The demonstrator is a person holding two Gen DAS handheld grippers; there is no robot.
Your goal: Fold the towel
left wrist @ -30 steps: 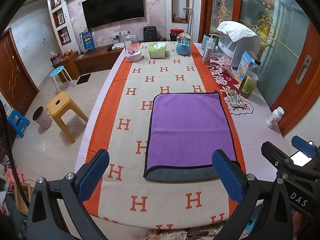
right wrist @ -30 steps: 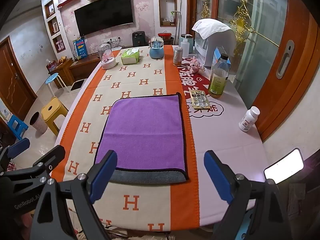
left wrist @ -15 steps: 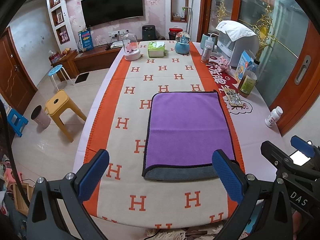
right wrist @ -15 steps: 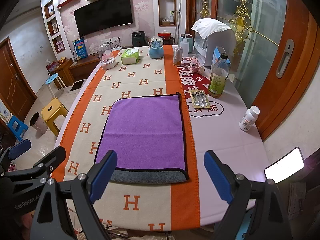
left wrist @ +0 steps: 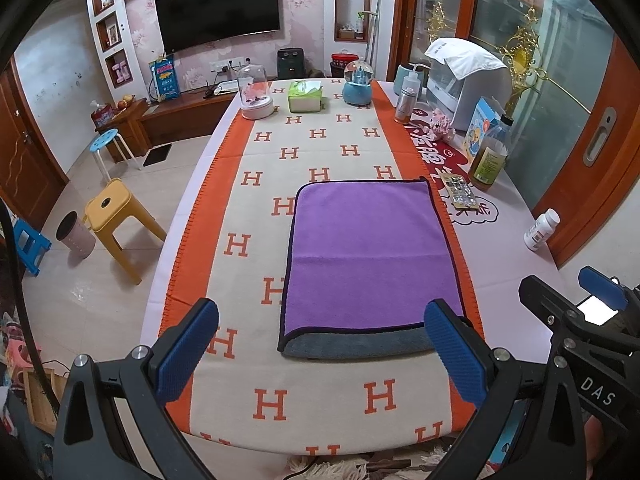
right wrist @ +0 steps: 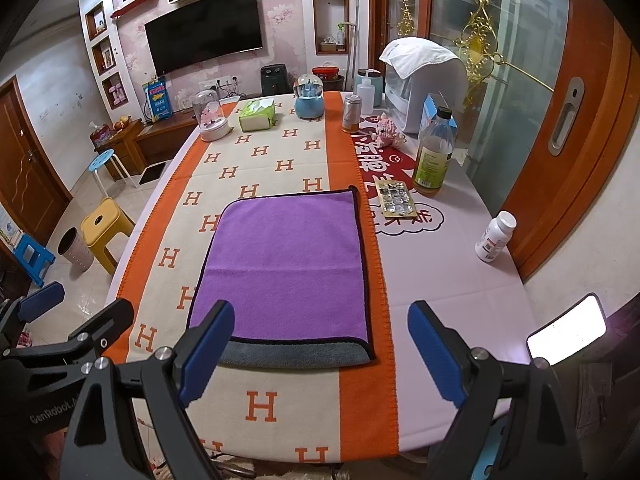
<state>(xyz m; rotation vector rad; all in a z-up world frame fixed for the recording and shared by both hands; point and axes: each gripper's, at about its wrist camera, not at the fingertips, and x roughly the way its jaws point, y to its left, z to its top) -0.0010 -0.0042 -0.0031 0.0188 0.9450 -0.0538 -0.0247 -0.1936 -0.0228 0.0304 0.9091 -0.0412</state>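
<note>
A purple towel (left wrist: 368, 256) with a black hem lies flat on the table, folded over so a grey strip of its underside (left wrist: 360, 346) shows along the near edge. It also shows in the right wrist view (right wrist: 288, 268). My left gripper (left wrist: 320, 354) is open and empty, above the near table edge just short of the towel. My right gripper (right wrist: 316, 354) is open and empty, hovering over the towel's near right corner. Each gripper shows at the edge of the other's view.
An orange and cream H-patterned cloth (left wrist: 256, 280) covers the table. A blister pack (right wrist: 396, 200), an oil bottle (right wrist: 434, 152) and a white pill bottle (right wrist: 494, 236) stand right of the towel. A tissue box (left wrist: 305, 96), snow globes and an appliance stand at the far end.
Both grippers have drawn back slightly toward the near edge and risen a little; the towel has not moved. Both stay open.
</note>
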